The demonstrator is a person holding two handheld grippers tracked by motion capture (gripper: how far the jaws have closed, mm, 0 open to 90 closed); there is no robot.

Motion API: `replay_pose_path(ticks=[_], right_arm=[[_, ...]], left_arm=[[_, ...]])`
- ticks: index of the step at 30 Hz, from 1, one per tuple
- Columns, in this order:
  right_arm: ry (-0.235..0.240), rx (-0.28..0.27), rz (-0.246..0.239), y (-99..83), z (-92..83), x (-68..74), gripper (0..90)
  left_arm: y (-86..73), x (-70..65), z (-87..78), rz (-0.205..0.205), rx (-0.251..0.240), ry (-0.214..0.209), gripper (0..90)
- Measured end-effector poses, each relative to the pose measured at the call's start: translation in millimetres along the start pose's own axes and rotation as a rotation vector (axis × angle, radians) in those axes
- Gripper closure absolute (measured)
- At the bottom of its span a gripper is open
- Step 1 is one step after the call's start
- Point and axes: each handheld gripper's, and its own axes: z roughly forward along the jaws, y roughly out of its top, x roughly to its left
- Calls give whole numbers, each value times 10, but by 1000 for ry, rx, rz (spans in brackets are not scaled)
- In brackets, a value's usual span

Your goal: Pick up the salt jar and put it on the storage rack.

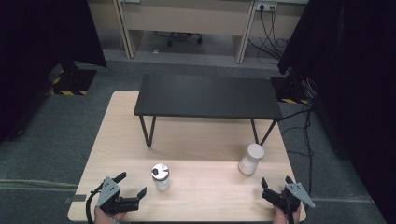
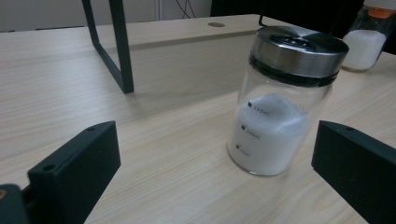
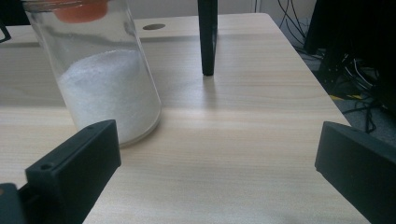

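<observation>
On the light wooden tabletop (image 1: 205, 140), the left tongs (image 1: 131, 186) sit at the near left edge, spread wide and holding nothing, with a glass jar (image 1: 161, 177) standing upright just beyond them, capped by a steel lid (image 2: 299, 49) and about half full of white powder. Behind the middle stands a low black bench (image 1: 208, 96). To the right, a second jar (image 1: 251, 159) of white powder with an orange cap leans slightly, near the right tongs (image 1: 276, 182), which also gape wide and empty.

A light wooden table (image 1: 121, 140) carries a black metal-legged shelf (image 1: 208, 96) at its far side. Two glass jars of white powder stand on the wood: a steel-lidded jar (image 1: 161, 176) and a taller jar (image 1: 251, 159).
</observation>
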Motion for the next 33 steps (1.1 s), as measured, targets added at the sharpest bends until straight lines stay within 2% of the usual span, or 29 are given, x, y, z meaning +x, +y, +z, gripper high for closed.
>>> replay_pose_path(ticks=[10, 17, 33], right_arm=[[2, 1, -6, 1, 2, 0, 3], [-23, -13, 9, -21, -8, 32, 3], [-14, -9, -4, -17, -5, 26, 3]], left_arm=[[92, -61, 108, 57, 8, -33, 10], [104, -87, 187, 59, 10, -51, 12], [135, -164, 383, 61, 25, -65, 16]])
